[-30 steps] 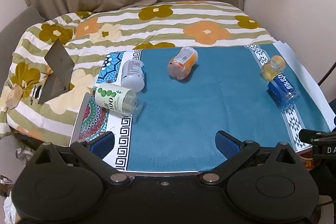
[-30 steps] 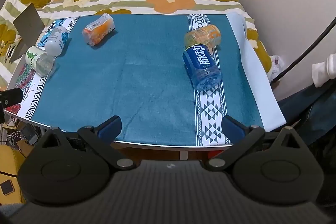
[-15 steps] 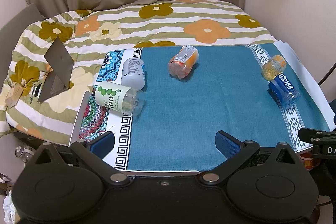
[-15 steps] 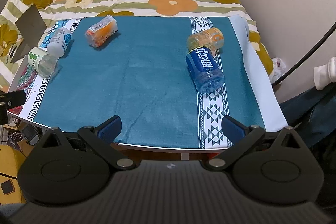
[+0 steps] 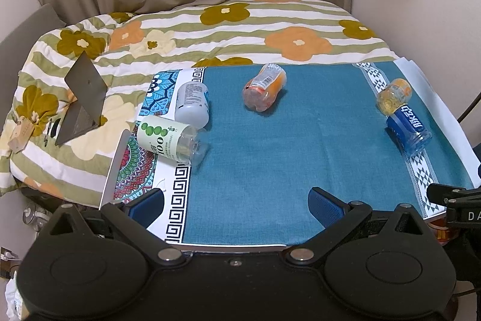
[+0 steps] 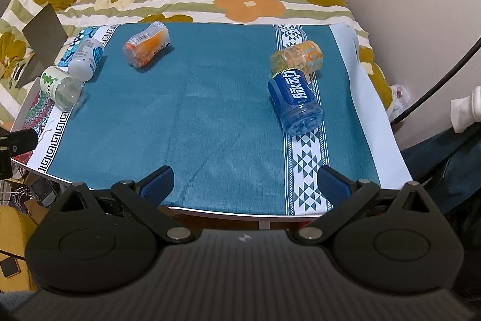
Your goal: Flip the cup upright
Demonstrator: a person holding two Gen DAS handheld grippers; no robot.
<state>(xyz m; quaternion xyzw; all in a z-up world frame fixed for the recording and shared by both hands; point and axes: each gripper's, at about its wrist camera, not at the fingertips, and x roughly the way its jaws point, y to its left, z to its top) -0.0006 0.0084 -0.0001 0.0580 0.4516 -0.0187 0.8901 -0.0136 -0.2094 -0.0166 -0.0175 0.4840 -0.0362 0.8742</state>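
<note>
Several cut-bottle cups lie on their sides on the blue tablecloth. A green-dotted white cup and a grey-white cup lie at the left. An orange cup lies at the back middle. A yellow cup and a blue cup lie at the right. In the right wrist view the blue cup lies ahead, the yellow cup behind it, the orange cup far left. My left gripper and right gripper are open and empty at the table's near edge.
A flowered striped quilt covers the bed behind the table. A grey folded stand sits on the quilt at the left. A wall and a black cable are at the right. A patterned mat lies under the cloth's left edge.
Both grippers have shifted slightly, so the table sits a little lower in view. The cups have not moved. Both grippers stay open.
</note>
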